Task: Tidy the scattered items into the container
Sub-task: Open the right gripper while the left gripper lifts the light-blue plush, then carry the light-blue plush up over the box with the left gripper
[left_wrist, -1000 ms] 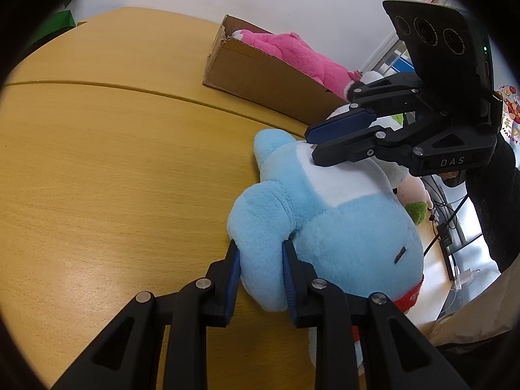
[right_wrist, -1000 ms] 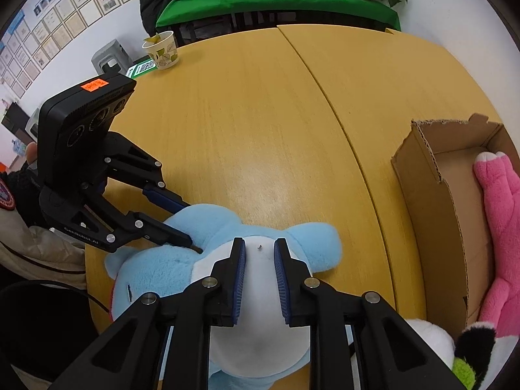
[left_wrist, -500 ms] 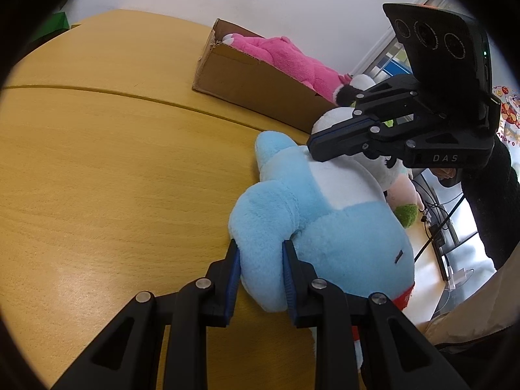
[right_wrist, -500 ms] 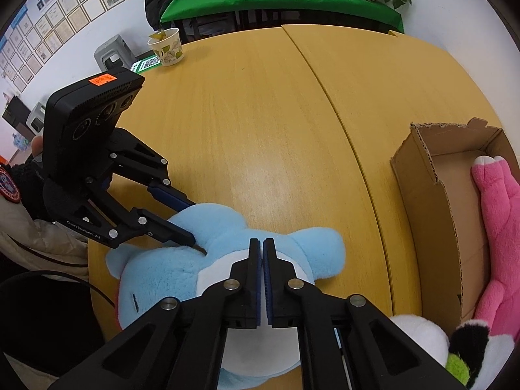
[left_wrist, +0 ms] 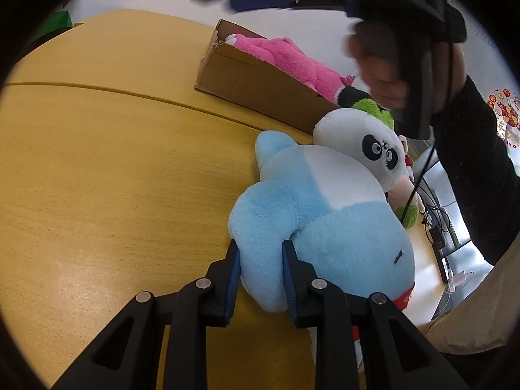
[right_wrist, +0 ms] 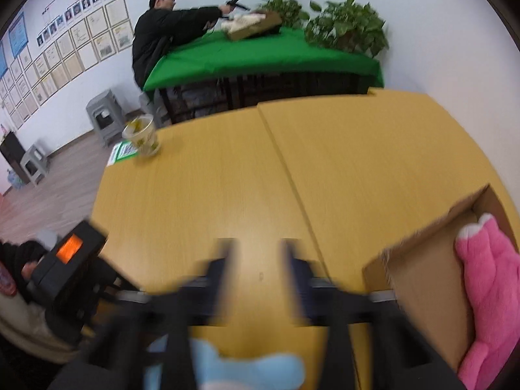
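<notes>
Left gripper (left_wrist: 261, 271): your jaws pinch a limb of the blue plush (left_wrist: 325, 224), which lies on the table (left_wrist: 113, 169) near the cardboard box (left_wrist: 250, 81), beside the panda plush (left_wrist: 364, 149). Lift it high enough to clear the box wall. Right gripper (right_wrist: 256, 279): blurred, jaws apart, empty above the table; bring it under the body for support.

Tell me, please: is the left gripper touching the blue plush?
Touching. In the left wrist view, the left gripper has both blue pads pressed into a limb of the blue plush, and the fur bulges around them.
</notes>
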The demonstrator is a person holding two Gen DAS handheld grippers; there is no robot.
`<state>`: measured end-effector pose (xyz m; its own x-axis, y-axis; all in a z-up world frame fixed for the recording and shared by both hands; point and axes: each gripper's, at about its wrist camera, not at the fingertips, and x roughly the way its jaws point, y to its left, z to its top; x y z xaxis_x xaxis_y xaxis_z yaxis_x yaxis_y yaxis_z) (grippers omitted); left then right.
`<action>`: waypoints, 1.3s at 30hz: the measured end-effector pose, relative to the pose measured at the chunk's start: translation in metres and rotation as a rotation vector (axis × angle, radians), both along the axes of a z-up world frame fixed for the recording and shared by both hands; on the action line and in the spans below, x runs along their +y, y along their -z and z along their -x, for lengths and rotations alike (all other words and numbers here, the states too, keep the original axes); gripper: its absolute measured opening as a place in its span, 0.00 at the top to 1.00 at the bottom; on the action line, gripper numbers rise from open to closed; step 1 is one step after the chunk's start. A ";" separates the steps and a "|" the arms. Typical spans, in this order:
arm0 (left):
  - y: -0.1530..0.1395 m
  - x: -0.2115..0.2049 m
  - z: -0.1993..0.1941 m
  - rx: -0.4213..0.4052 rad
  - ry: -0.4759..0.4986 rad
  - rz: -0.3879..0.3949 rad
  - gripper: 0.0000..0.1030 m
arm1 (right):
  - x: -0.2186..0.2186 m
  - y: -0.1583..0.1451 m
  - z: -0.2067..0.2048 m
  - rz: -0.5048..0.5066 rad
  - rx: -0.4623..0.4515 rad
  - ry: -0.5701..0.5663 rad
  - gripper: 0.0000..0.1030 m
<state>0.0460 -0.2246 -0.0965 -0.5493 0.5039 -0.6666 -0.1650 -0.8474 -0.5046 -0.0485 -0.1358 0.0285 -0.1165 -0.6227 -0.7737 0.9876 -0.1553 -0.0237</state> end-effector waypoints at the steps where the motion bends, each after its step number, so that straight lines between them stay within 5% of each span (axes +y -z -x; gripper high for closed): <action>1: 0.000 0.000 -0.001 -0.002 -0.003 0.002 0.77 | -0.002 -0.003 0.001 0.026 0.011 0.010 0.02; 9: 0.007 -0.003 0.001 -0.020 -0.023 -0.003 0.77 | 0.023 -0.036 -0.006 0.127 0.041 0.026 0.02; 14: 0.009 -0.003 0.002 -0.025 -0.023 0.003 0.76 | 0.089 -0.050 -0.028 0.167 0.052 0.111 0.01; 24: 0.009 -0.021 0.008 -0.055 -0.052 -0.042 0.61 | 0.240 0.028 -0.084 0.178 -0.367 0.494 0.01; 28: 0.002 -0.019 0.018 -0.040 0.004 -0.045 0.61 | 0.261 0.052 -0.097 0.185 -0.421 0.613 0.04; 37: 0.014 -0.006 0.035 -0.099 0.069 -0.024 0.66 | 0.250 0.093 -0.075 0.133 -0.457 0.750 0.38; 39: 0.011 -0.002 0.033 -0.095 0.066 -0.001 0.70 | 0.242 0.098 -0.078 0.117 -0.448 0.728 0.61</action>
